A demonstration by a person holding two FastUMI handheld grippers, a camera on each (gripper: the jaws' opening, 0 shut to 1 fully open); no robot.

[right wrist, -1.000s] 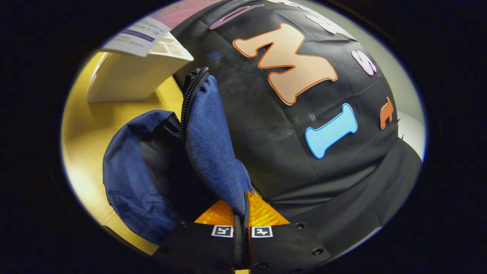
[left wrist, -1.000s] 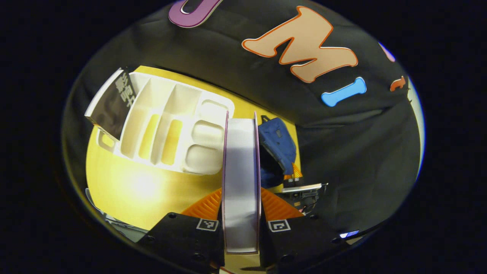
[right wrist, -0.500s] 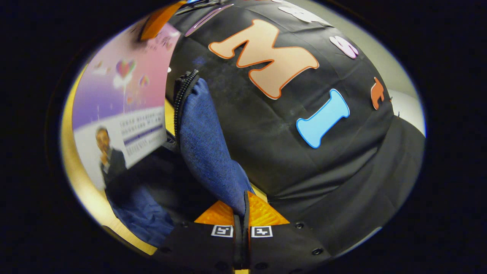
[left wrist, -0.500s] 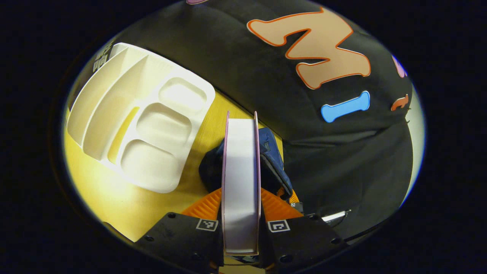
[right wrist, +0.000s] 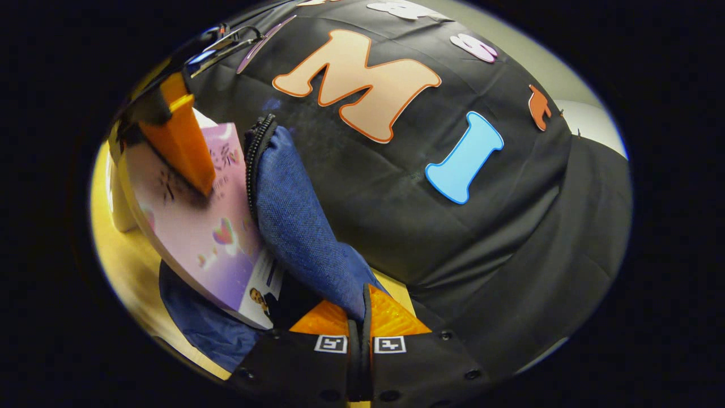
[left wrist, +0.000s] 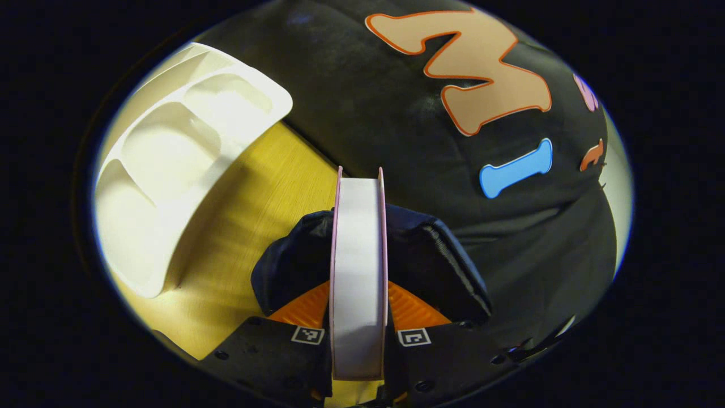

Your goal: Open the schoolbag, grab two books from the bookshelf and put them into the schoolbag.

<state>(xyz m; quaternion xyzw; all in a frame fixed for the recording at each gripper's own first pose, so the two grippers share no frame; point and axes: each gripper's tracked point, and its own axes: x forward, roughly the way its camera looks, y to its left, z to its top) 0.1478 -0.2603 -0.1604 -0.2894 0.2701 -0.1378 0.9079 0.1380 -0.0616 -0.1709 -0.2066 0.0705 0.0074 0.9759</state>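
Here, the yellow wooden table (left wrist: 266, 187) runs from the lower left toward the centre of the left gripper view, with the white bookshelf (left wrist: 170, 153), lying as a moulded tray of shallow compartments, in the upper left. Below centre sits the dark blue schoolbag (left wrist: 442, 266), its mouth gaping; in the right gripper view the same bag's upright flap, edged by a black zipper, fills the centre-left. The left gripper (left wrist: 358, 309) is closed on a book (left wrist: 358, 272), both fingers pressing its covers; the book appears edge-on, with a pale page block between pink covers, and its far end reaches over the bag's opening. In the right gripper view its lilac-pink cover, at centre-left, leans into the mouth beside the flap. The right gripper (right wrist: 360, 317) is pinched tight on the flap's lower edge, holding the bag open.

Likely risks: the book's leading corner could catch on the zipper rim and fold the soft wall inward; if the flap slips from the pinch, the mouth may sag shut against the book.
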